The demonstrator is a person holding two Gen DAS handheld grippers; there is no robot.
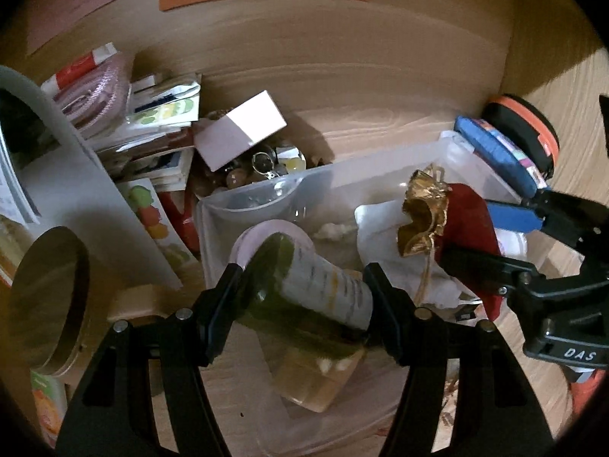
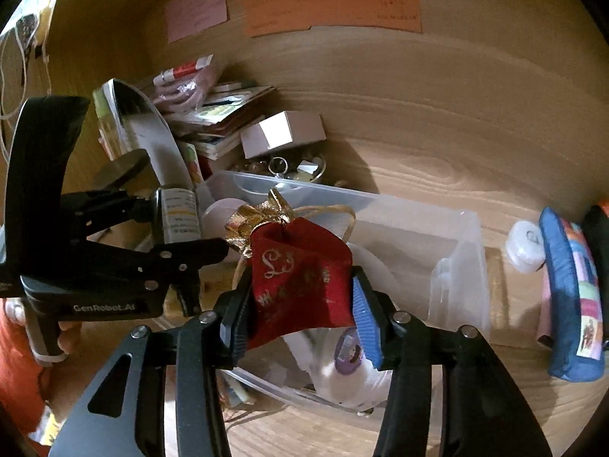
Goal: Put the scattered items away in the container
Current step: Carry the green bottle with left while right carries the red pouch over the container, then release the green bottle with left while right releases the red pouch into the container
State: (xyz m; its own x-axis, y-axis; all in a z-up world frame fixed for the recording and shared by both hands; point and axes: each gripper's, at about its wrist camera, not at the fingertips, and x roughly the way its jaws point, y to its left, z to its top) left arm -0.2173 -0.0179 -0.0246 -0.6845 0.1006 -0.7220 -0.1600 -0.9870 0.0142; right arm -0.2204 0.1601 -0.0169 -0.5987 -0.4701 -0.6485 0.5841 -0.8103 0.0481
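My left gripper point(image 1: 302, 297) is shut on a green bottle with a white label point(image 1: 304, 289), held tilted over the near left end of the clear plastic container point(image 1: 266, 186). It also shows in the right wrist view point(image 2: 179, 217). My right gripper point(image 2: 300, 304) is shut on a red drawstring pouch with a gold top point(image 2: 300, 266), held above the container point(image 2: 456, 259); the pouch shows in the left wrist view point(image 1: 464, 221) too. White wipes or packets point(image 2: 350, 365) lie inside the container.
A white box point(image 1: 239, 129), a heap of booklets point(image 1: 152, 122) and small trinkets point(image 1: 262, 163) lie behind the container on the left. A round mirror point(image 1: 49, 297) stands at left. A blue pouch point(image 2: 571, 297) and a white cap point(image 2: 525, 247) lie right of the container.
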